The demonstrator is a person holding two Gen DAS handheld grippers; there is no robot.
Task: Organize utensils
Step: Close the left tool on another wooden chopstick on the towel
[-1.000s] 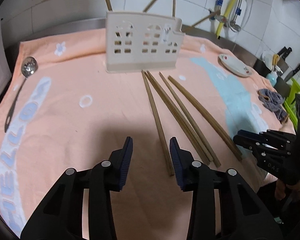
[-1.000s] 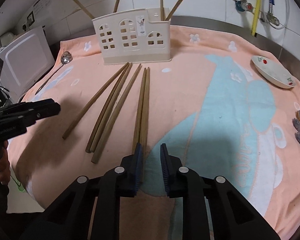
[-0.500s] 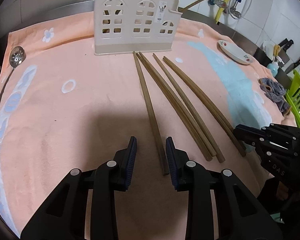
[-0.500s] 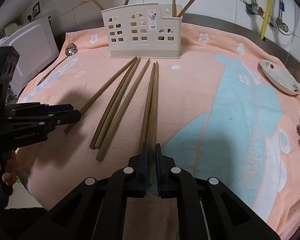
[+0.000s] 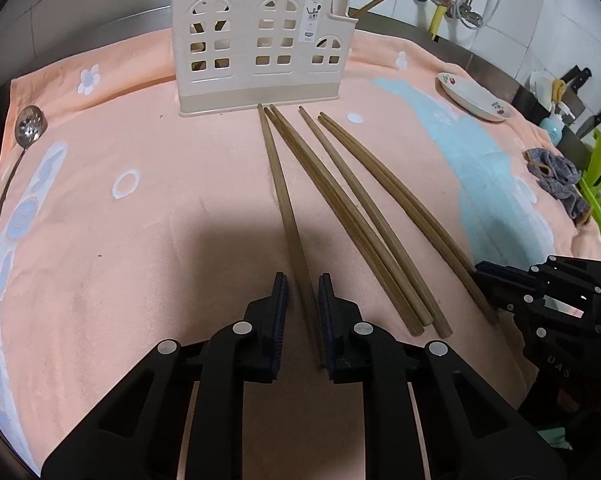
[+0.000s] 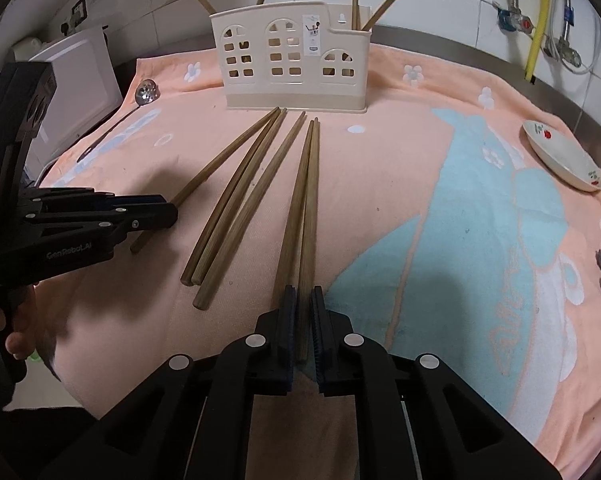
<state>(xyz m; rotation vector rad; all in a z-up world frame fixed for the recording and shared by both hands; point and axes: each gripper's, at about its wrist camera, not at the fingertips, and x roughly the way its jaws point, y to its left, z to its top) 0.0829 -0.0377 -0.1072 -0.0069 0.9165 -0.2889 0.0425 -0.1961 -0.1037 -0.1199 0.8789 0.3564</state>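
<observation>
The left gripper (image 5: 302, 312) has moved in, jaws closing around the leftmost brown wooden chopstick (image 5: 282, 204); the right gripper (image 6: 303, 322) now pinches the rightmost chopstick (image 6: 311, 216) on the peach towel (image 5: 140, 240), so both seem ready to lift toward the far cream plastic holder (image 5: 256, 44).

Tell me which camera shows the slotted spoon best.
The left wrist view: the slotted spoon shows whole there, perforated bowl and long handle, lying on the towel. The right wrist view shows only its small bowl clearly; the handle is thin and faint.
</observation>
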